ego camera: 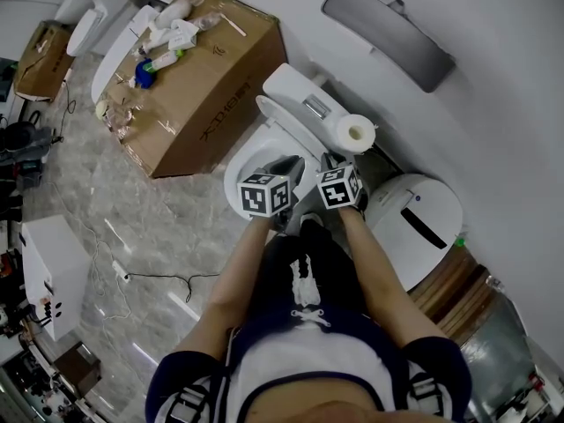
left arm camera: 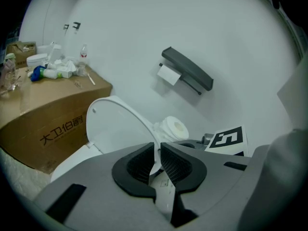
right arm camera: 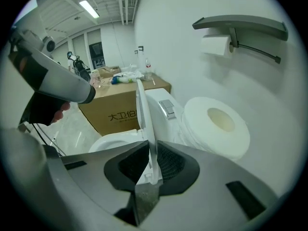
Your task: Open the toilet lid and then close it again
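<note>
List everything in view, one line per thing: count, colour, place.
toilet lid: one, white, raised above the bowl
toilet bowl: one, white, under the lid
tank: one, white, against the wall behind the bowl
toilet paper roll: one, white, lying on the tank
paper holder: one, grey, on the wall above the tank
cardboard box: one, brown, on the floor beside the toilet
bottles: several, mostly white, on top of the box
rounded unit: one, white, on the toilet's other side
left hand-held gripper: one, grey, shut on the lid's rim
right hand-held gripper: one, grey, shut on the lid's rim
</note>
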### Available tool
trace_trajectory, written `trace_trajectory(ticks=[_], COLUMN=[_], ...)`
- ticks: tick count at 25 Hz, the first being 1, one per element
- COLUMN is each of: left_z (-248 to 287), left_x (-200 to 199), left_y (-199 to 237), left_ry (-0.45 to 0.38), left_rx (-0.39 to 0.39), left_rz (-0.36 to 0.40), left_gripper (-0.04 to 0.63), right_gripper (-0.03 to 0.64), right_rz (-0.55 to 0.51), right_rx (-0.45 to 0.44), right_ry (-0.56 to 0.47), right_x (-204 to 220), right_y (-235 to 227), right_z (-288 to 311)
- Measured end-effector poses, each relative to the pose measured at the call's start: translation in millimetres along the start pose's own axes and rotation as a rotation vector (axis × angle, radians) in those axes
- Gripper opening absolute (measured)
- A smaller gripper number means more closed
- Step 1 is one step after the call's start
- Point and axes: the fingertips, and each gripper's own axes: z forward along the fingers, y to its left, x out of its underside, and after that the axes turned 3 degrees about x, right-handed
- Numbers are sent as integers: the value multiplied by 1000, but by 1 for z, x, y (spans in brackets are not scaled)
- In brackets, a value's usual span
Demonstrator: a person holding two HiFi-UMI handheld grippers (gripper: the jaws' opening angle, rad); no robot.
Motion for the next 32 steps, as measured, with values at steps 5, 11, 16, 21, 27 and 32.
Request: trace_trajectory(ticks=[5, 11, 16, 21, 27, 32], left_z=[2, 2, -2, -11, -26, -35], left_x=[-3, -1, -5, -8, 7, 20], left_y=[-5, -4, -6, -28, -49, -61], left_ry=[-4, -7, -33, -93, -118, -120], left_rx=[5, -4, -4, 47, 94, 123], left_rz=[8, 9, 0, -12, -26, 3], left_gripper=[46, 46, 44, 18, 8, 6], right_gripper=[51, 54, 18, 9, 9, 9], right_rz=[-13, 7, 92, 209, 351, 329], right_rx=[62, 79, -56, -181, -291, -306], right_ry=[-23, -200, -388, -437, -411, -392], right_x=[-2, -18, -39, -42, -21, -9], right_y=[-1, -2, 7, 10, 15, 24], right_z=[0, -29, -69, -100, -120, -125])
